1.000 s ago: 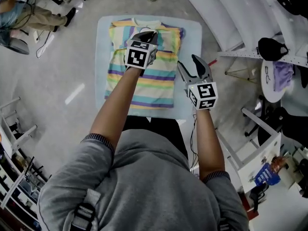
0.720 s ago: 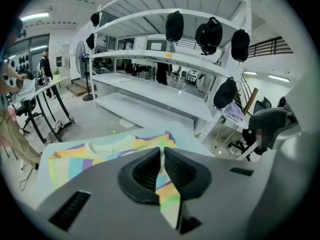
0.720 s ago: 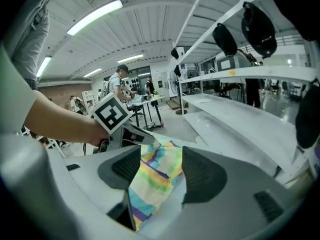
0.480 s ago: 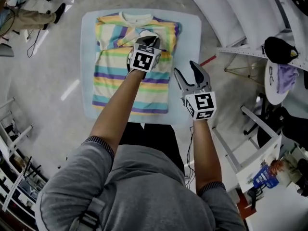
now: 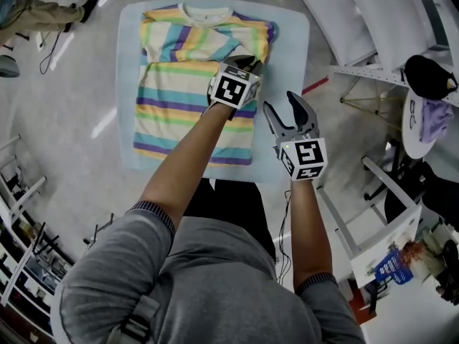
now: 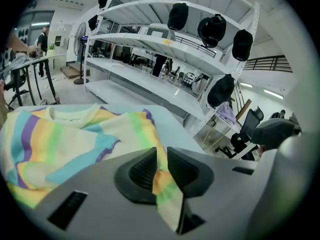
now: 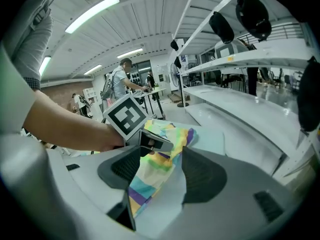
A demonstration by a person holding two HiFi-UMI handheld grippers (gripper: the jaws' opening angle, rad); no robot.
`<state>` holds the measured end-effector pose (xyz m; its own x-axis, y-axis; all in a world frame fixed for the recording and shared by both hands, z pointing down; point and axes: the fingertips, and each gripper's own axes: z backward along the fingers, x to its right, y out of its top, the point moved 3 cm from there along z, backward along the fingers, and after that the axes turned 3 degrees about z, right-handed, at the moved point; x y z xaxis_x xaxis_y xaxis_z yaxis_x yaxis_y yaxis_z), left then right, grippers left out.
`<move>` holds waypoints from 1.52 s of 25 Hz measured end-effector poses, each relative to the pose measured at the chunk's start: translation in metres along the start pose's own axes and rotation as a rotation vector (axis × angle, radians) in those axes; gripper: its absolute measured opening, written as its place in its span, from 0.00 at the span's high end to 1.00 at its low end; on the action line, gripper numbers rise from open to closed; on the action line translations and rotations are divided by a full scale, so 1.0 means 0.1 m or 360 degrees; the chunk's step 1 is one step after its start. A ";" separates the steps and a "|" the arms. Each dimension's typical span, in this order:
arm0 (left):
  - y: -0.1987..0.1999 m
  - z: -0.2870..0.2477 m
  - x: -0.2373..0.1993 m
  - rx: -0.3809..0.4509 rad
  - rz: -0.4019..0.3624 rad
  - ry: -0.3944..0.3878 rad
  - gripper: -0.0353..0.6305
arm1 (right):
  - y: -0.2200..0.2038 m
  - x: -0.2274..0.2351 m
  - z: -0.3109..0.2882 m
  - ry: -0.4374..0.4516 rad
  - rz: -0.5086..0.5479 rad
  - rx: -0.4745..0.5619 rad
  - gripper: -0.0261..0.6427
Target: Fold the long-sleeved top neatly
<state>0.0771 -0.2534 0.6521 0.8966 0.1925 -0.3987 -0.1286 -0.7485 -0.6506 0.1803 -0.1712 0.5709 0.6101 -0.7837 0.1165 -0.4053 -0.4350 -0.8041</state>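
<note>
Two grippers are low over the mat [image 5: 287, 41], and the top [image 5: 179, 106] lies flat on it, collar at the far end and hem nearest the person. Its stripes run straight across the body, but up at the chest they slant where folded-in cloth crosses over.

Left gripper [image 5: 246, 63] is at the top's right edge, about chest level, with the arm reaching diagonally across the garment. Its jaws have just been opening, and only a narrow gap shows between the pads. A strip of striped cloth runs right through that gap and trails back into the throat of the tool. The pinch looks loosened rather than tight.

Right gripper [image 5: 282, 103] hangs just beside the top's right edge, over bare mat. Its jaws are spread wide and nothing is gripped. From its own view the striped edge and the left gripper show beyond the open pads, and the cloth does not touch either pad.

White shelving [image 5: 373, 20] runs along the right, and someone's legs [image 5: 43, 9] show at the far left corner.
</note>
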 end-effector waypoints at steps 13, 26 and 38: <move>-0.09 0.63 0.39 0.0089 -0.0075 -0.0144 0.67 | 0.04 -0.11 0.23 0.0033 0.0026 0.0049 0.54; 0.20 2.31 0.14 0.0295 -0.0147 0.0146 0.66 | 0.47 -0.58 0.42 0.0183 0.0159 0.0117 0.53; -0.44 3.25 -0.68 0.0191 -0.0145 0.0262 0.63 | 0.25 -1.16 0.34 0.0075 -0.0018 -0.0017 0.50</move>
<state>-0.1158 -0.0272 0.4984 0.9627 0.1425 -0.2301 -0.0843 -0.6499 -0.7553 0.1224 -0.0761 0.5173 0.5820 -0.7987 0.1528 -0.4061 -0.4483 -0.7964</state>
